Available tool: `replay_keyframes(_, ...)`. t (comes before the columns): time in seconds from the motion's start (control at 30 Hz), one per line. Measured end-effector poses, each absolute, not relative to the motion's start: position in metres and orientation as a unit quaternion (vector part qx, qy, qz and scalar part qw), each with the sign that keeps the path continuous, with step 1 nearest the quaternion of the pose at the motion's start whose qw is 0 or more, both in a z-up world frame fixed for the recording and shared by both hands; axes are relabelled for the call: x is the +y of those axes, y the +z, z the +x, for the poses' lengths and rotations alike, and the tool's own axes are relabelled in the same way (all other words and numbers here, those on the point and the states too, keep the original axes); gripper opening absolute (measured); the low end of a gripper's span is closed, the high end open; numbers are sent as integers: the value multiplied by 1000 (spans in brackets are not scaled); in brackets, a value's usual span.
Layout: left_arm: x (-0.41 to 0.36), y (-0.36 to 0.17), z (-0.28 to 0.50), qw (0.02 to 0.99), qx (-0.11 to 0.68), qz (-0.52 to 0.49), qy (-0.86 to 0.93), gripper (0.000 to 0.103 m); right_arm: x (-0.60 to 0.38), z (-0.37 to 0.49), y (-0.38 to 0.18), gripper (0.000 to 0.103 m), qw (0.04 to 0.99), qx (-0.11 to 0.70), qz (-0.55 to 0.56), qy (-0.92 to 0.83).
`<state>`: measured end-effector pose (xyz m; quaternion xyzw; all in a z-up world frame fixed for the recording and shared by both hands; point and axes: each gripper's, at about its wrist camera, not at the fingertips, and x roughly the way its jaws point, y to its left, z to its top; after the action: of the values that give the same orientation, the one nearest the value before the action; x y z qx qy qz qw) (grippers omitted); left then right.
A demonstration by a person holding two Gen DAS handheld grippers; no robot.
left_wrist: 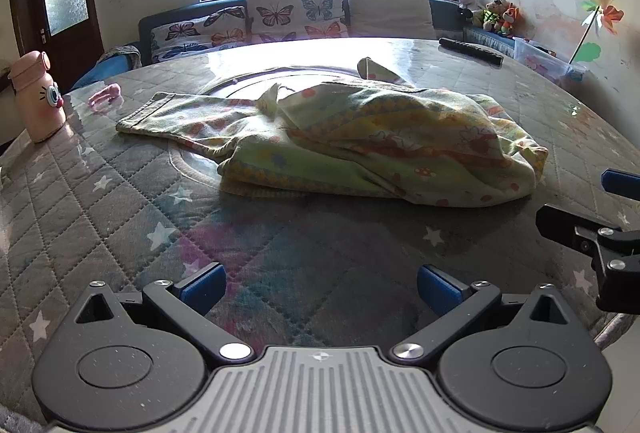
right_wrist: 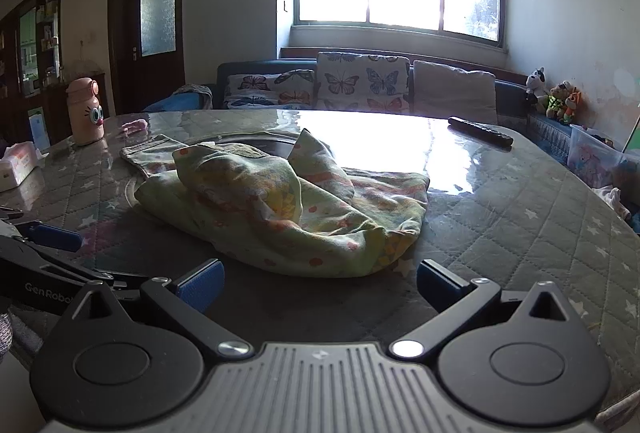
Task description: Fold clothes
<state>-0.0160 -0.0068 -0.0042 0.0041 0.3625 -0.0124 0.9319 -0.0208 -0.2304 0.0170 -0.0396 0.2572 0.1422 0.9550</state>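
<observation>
While both tongs (left_wrist: 318, 287) (right_wrist: 320, 283) gape, garment (left_wrist: 340, 141) lies ahead.

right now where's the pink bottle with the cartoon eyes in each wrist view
Left wrist view: the pink bottle stands upright at the far left edge, on the quilted table, left of the crumpled garment.
Right wrist view: the pink bottle stands upper left, in front of the dark door, again left of the garment.
Shared landmark: the black remote lies at the table's far right in both views.
</observation>
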Motion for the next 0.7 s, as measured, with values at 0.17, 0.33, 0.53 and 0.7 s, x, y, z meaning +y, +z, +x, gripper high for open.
replay_keyframes(0.17,-4,-8,-20,933,360,6,-13,103,-230,-22,17,103,955,259,-36,141)
replay_keyframes(0.33,-11,-8,-23,933,359,9,-14,103,-231,-23,16,103,955,261,-32,140)
replay_keyframes(0.53,-20,-6,-18,933,359,12,-14,103,-231,-23,16,103,955,261,-30,138)
replay_keyframes(0.7,-25,-4,-17,933,359,15,-15,103,-233,-23,16,103,955,261,-28,137)
